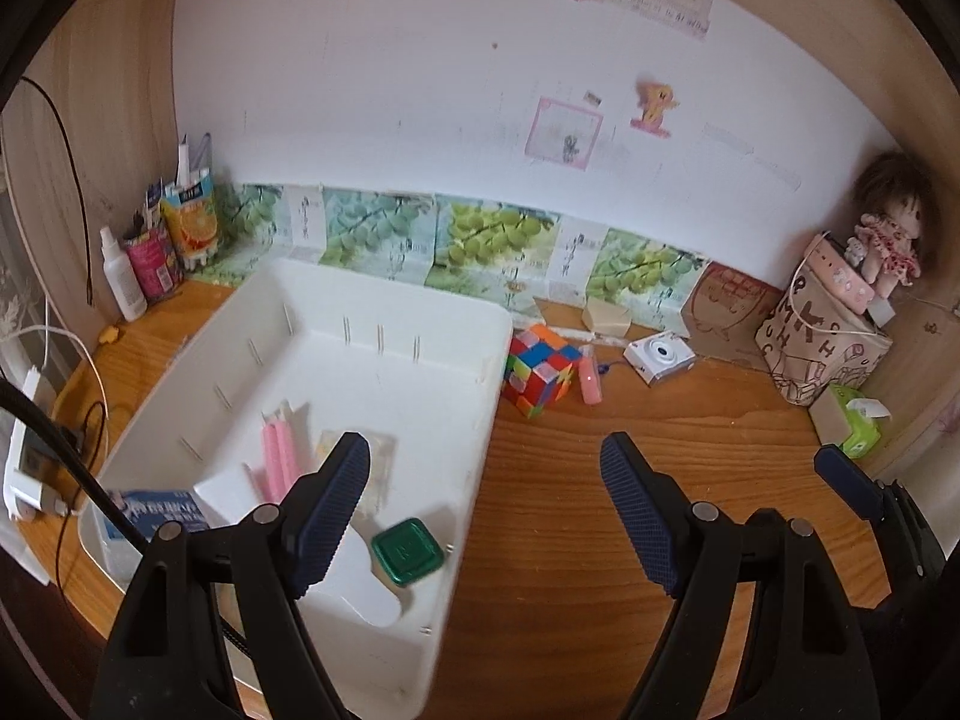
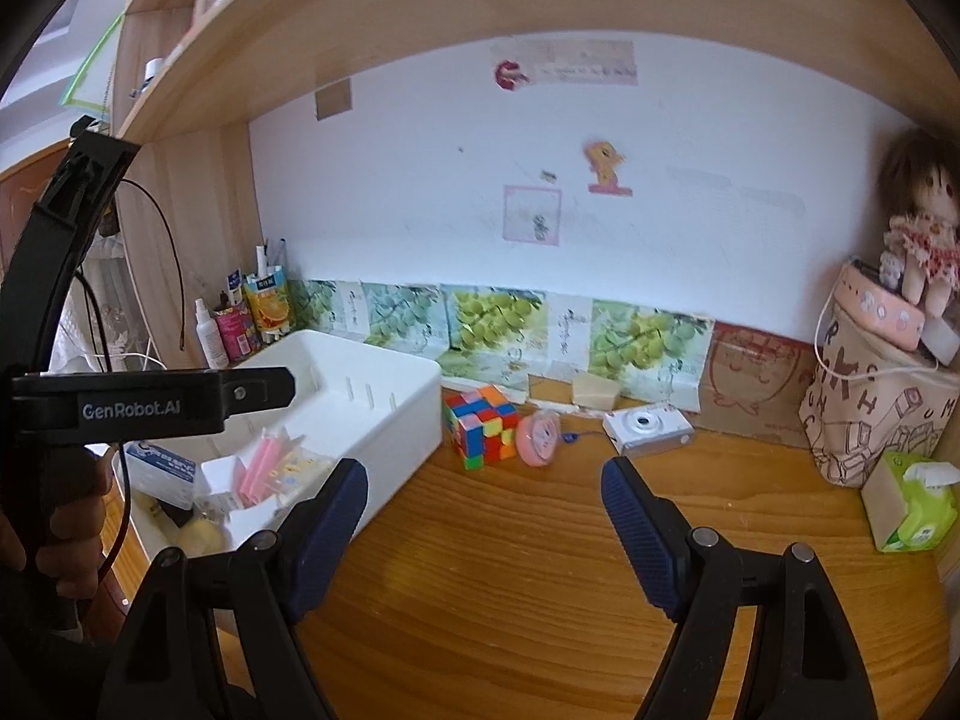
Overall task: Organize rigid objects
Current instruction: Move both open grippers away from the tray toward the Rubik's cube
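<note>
Wooden desk (image 2: 540,600) under the shelf carries your next candidates just right of the white bin (image 1: 480,420): with both the left hand-held gripper (image 1: 485,516) and right hand-held gripper (image 2: 485,534) spread and empty, take the puzzle cube (image 2: 480,427) across two flat faces (light, stiff, likely slick plastic).

Bare bench (image 2: 540,570) right of the bin (image 2: 408,414), cube (image 2: 480,427) just beside the bin's far corner, camera (image 2: 648,429) further right, bag (image 2: 882,414) and tissue box (image 2: 909,507) well right, shelf (image 2: 420,18) overhead
</note>
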The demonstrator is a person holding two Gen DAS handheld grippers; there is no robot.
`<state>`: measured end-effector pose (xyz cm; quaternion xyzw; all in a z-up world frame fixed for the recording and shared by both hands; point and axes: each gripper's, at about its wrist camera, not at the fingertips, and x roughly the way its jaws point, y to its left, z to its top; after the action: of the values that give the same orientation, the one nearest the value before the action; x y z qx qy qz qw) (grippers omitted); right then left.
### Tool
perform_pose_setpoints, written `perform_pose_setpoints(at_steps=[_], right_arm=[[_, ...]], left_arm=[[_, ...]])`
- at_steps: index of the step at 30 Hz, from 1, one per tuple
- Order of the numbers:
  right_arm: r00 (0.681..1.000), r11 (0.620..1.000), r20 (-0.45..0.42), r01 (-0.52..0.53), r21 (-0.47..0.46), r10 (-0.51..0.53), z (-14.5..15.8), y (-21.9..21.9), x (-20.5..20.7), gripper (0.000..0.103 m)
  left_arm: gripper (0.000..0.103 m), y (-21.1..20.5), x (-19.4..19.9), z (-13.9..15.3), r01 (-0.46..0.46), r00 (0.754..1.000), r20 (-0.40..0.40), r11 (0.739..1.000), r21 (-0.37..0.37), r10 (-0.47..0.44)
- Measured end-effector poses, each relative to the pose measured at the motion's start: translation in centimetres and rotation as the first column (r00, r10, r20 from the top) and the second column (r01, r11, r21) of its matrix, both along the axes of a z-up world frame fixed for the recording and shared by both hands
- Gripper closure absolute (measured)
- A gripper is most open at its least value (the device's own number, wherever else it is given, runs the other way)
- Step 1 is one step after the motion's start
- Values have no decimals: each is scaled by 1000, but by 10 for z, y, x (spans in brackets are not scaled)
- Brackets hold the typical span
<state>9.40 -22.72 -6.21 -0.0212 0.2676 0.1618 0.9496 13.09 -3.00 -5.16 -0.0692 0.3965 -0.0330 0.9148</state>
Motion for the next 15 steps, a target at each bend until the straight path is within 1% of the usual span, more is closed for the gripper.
perform_pose_setpoints(at_steps=[4,9,15], right_arm=[[999,1000,-39,2,14,-2,-8,-18,13,22],[997,1000,-80,10,29,-8,-18,-39,34,22],[994,999,-107,30,33,-26,-29,-59,66,22]], left_arm=[[21,-14,11,-12,-22,997,-75,1000,-17,21],[21,-32,31,-25,-43,986,-164,998,-50,34],[21,-50,62,-35,-60,971,-234,995,-80,40]])
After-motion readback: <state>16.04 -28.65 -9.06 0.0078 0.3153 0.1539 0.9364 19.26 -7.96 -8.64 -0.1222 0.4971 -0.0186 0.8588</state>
